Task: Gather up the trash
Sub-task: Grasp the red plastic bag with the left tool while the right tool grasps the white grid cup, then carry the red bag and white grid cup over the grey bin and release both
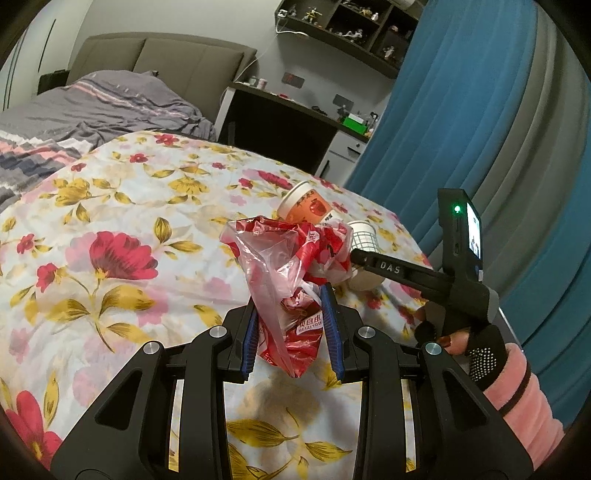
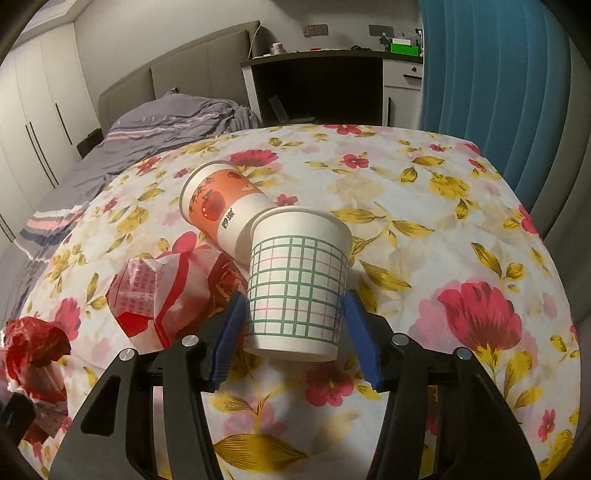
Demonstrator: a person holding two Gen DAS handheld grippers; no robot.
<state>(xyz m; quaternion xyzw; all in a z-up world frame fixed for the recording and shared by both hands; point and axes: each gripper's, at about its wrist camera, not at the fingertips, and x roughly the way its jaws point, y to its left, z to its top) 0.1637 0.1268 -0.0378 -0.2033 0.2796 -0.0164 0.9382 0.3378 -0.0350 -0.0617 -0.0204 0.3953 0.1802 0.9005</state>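
My left gripper (image 1: 290,306) is shut on a crumpled red and clear plastic bag (image 1: 284,258), which it holds just above the floral tablecloth (image 1: 122,206). The same bag (image 2: 33,354) shows at the lower left of the right wrist view. My right gripper (image 2: 295,295) is shut on a white paper cup with a green check pattern (image 2: 295,258), with a blue pad on each side of it. The cup leans on an orange and white paper cup (image 2: 218,203) that lies on its side. A red and white wrapper (image 2: 159,295) lies left of the cups. A gloved hand (image 1: 476,350) holds the right gripper.
The round table's far edge (image 2: 332,127) faces a dark desk (image 2: 314,92) and a bed with a grey duvet (image 1: 92,110). A blue curtain (image 1: 480,110) hangs on the right. Wall shelves (image 1: 351,26) and white wardrobe doors (image 2: 33,122) stand further off.
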